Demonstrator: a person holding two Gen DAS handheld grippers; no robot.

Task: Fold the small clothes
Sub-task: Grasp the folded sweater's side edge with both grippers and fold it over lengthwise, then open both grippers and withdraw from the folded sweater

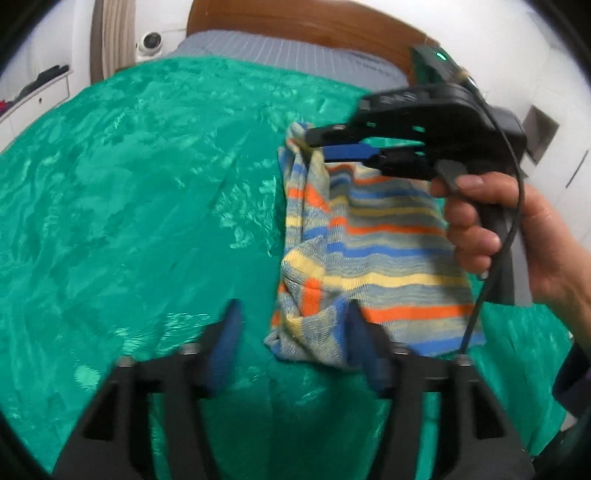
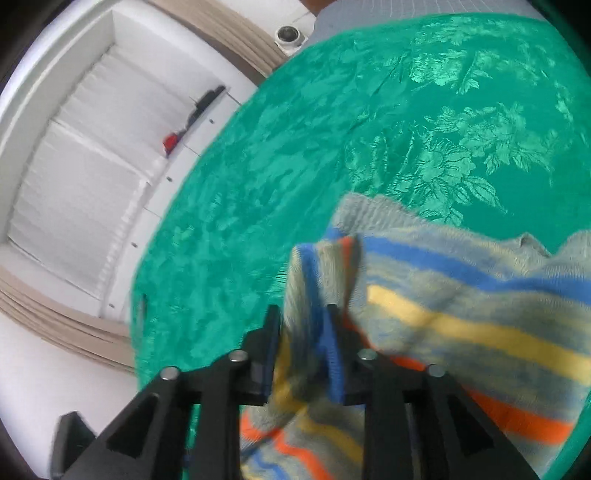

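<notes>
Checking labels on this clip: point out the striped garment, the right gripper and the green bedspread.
striped garment (image 1: 384, 254), left wrist view, middle of its striped body.
right gripper (image 1: 314, 146), left wrist view, fingertips pinching the garment's top edge.
green bedspread (image 1: 147, 192), left wrist view, bare patterned area.

A small garment (image 1: 373, 254) lies on a bedspread (image 1: 147, 184), toward its right side. The right gripper (image 1: 314, 142) pinches the garment's far corner (jaws closed on the cloth). The left gripper (image 1: 291, 332) sits at the near edge, jaws apart. A headboard (image 1: 295, 22) stands behind.
</notes>
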